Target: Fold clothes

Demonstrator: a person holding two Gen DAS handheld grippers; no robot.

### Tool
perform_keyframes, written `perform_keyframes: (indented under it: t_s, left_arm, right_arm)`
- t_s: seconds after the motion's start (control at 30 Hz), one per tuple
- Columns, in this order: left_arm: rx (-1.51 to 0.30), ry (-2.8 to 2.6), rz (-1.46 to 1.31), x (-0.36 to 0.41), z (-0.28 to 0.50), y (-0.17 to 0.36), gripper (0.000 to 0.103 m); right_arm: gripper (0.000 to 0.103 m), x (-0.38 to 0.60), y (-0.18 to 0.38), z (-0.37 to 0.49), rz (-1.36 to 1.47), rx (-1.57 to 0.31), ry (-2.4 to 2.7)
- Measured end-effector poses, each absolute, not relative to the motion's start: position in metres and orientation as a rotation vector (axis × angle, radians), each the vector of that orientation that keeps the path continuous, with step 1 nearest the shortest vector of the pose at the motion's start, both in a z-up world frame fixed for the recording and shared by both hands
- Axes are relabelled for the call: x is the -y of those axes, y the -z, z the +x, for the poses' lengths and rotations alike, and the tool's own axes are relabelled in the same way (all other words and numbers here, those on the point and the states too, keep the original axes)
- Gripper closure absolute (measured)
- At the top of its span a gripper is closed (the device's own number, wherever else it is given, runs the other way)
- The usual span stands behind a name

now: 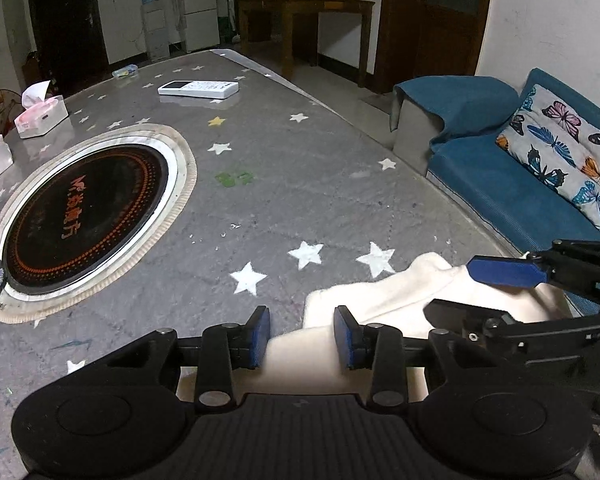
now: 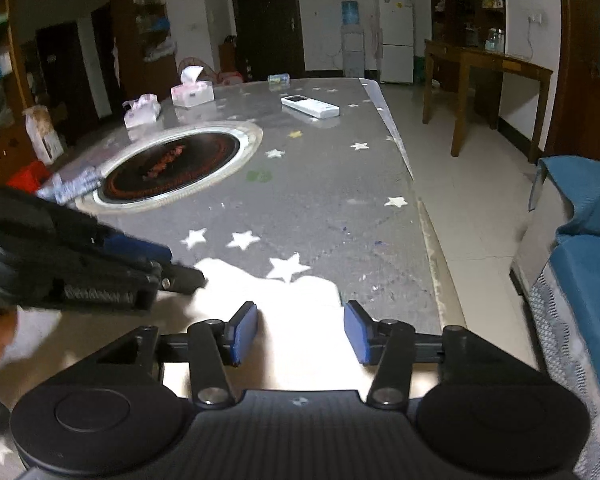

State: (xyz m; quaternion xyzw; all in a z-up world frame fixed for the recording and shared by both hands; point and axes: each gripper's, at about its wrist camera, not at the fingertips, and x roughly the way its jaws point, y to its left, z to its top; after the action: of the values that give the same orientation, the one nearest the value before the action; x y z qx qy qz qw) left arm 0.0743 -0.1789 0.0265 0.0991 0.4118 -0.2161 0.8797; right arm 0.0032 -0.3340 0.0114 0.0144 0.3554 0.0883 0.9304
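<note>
A cream-white garment lies bunched at the near right edge of the grey star-patterned table. My left gripper stands over its left part. Its blue pads are apart, cloth shows in the gap, and no pad visibly presses on it. My right gripper is open over the same garment, its jaws wide with cloth below and between them. Each gripper shows in the other's view: the right gripper to the right, the left gripper to the left.
A round black induction cooktop is set into the table on the left. A white remote and pink tissue boxes lie farther back. A blue sofa with a butterfly cushion stands beside the table's right edge.
</note>
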Motion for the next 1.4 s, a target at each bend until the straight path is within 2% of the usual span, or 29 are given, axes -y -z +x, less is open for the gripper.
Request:
perform_keyframes:
  t_s: [0.23, 0.73, 1.17, 1.33, 1.4]
  left_arm:
    - [-0.831, 0.475, 0.203, 0.181, 0.063, -0.039, 0.065]
    - [-0.823, 0.468, 0.246, 0.192, 0.048, -0.032, 0.064]
    - [-0.819, 0.478, 0.202, 0.151, -0.018, -0.037, 0.064]
    - [-0.820, 0.448, 0.198, 0.139, -0.038, -0.032, 0.058]
    - [-0.812, 0.440, 0.198, 0.136, -0.043, -0.032, 0.054]
  right_arm:
    - [0.053, 0.327, -0.028, -0.018, -0.017, -0.707, -0.235]
    - [0.050, 0.307, -0.022, -0.085, -0.145, -0.742, -0.306]
    - [0.044, 0.326, -0.023, -0.132, -0.095, -0.736, -0.268]
    - [0.042, 0.330, -0.017, -0.137, -0.074, -0.757, -0.247]
    - [0.035, 0.329, -0.017, -0.140, -0.064, -0.751, -0.234]
